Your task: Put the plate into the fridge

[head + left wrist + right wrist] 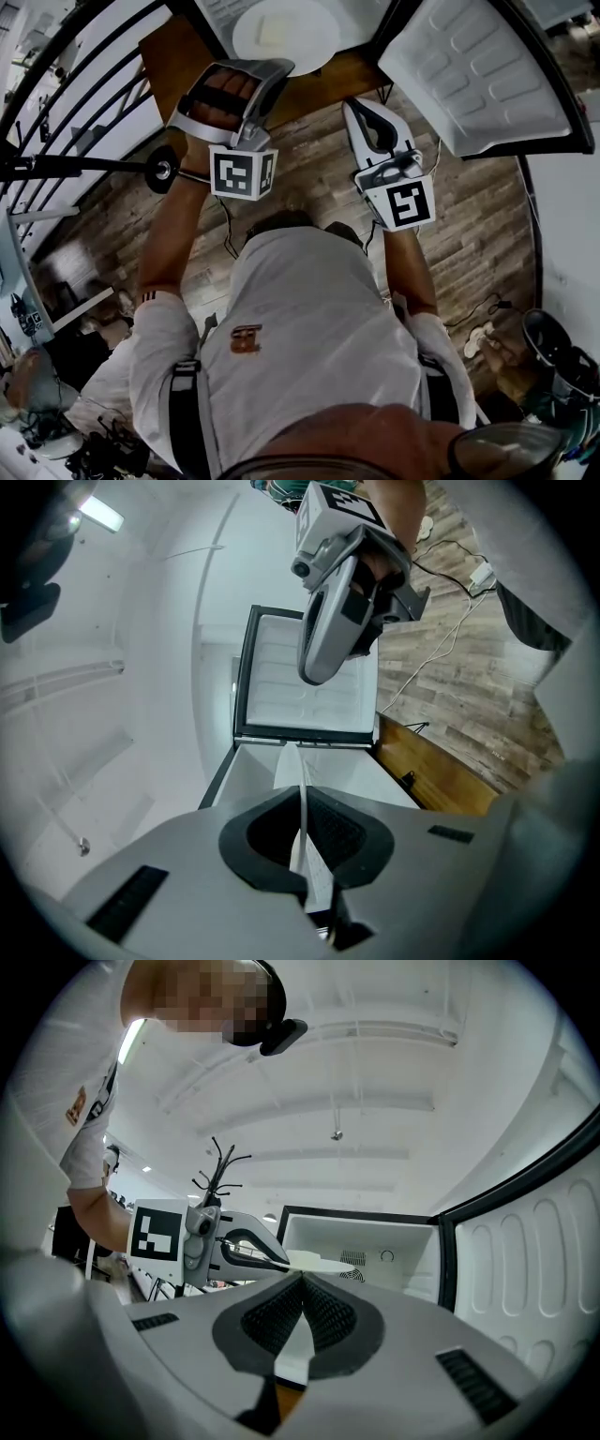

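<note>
As your L gripper (267,73) clamps the plate (286,33) by its rim just in front of the open fridge (361,1237), your R gripper (362,108) is shut & empty alongside. Step looks like carry-in. Next: keep plate level, push fwd, set it flat inside, then release.

Held forward side by side: left gripper (270,67) clamped, right gripper (360,108) closed, empty.

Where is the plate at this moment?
Head view, top centre: the plate is gripped by its edge in the left tool, held before the open fridge, whose door stands to the right.
</note>
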`<move>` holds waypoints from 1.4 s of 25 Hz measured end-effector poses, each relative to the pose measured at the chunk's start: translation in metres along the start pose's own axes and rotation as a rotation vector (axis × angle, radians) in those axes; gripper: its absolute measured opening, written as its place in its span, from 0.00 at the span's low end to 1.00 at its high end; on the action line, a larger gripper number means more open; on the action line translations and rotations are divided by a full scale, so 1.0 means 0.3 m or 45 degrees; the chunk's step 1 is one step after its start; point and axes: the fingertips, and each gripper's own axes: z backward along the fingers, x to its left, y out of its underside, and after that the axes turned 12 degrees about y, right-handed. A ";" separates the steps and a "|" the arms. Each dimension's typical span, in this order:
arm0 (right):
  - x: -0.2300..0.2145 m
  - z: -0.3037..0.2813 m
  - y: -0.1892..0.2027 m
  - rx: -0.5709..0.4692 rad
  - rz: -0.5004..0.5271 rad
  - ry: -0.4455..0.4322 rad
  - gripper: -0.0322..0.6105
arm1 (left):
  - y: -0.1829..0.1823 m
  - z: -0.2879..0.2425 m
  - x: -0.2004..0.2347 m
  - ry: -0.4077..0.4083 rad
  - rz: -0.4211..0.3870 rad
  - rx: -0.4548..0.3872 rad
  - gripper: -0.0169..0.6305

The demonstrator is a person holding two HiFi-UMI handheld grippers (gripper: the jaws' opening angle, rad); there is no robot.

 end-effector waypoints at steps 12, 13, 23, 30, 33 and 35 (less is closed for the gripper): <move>-0.045 -0.144 0.032 0.018 0.014 0.042 0.10 | 0.128 -0.150 0.046 0.015 0.017 0.003 0.07; -0.059 -0.153 0.034 0.012 0.008 0.049 0.10 | 0.133 -0.169 0.051 0.018 0.016 0.004 0.07; -0.111 -0.198 0.073 0.009 -0.023 0.029 0.10 | 0.182 -0.323 0.075 0.031 0.047 0.071 0.07; -0.165 -0.218 0.076 0.010 -0.016 -0.040 0.10 | 0.205 -0.413 0.077 0.056 0.091 0.146 0.07; -0.204 -0.233 0.063 -0.003 -0.013 -0.069 0.10 | 0.215 -0.457 0.091 0.061 0.105 0.186 0.07; -0.231 -0.240 0.063 -0.004 -0.014 -0.086 0.10 | 0.223 -0.486 0.100 0.064 0.121 0.212 0.07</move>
